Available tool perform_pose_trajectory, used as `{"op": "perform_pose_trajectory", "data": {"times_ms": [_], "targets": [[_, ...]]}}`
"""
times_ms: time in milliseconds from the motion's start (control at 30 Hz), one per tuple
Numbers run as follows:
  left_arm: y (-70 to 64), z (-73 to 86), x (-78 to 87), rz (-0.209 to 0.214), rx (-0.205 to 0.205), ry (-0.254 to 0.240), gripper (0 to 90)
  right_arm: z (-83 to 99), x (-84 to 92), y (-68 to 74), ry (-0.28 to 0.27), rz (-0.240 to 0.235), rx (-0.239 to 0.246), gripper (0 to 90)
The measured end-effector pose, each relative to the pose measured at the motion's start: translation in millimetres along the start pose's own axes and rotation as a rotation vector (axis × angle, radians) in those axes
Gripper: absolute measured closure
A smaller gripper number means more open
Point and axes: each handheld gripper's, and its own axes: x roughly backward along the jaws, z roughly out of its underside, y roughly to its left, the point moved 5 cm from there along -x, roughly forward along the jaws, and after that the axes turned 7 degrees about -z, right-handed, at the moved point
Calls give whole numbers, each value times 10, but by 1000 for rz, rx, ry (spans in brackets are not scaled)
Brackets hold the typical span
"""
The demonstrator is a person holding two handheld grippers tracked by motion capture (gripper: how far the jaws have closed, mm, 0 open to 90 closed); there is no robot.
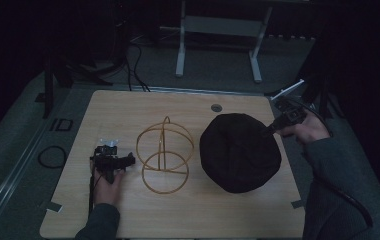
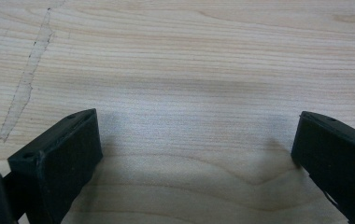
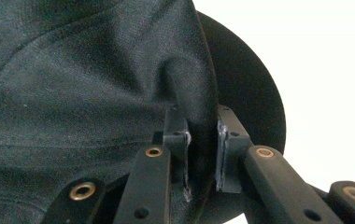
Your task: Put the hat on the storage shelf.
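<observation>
On the table, the wire frame stands in the middle. The hat lies right of it. The left gripper rests left of it.

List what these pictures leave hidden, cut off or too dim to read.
- Table under the black cloth: hidden by it, high view.
- What the cloth is (hat, cover): too dark to tell, high view; right gripper view is too close.
- Right claw tips: buried in the cloth fold, right gripper view.
- Left claw in the high view: too dim and small to read; its own view shows it open.
- Wire frame: purpose unclear.
</observation>
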Motion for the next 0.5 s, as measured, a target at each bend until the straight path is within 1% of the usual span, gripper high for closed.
{"op": "perform_pose_trajectory", "data": {"times_ms": [367,500], "targets": [[0,0,-1,0,1,-2,12,-21,123,71,-1,-19,-2,780],[-1,0,-1,0,1,-2,12,-37,185,96,-15,-22,-2,780]]}}
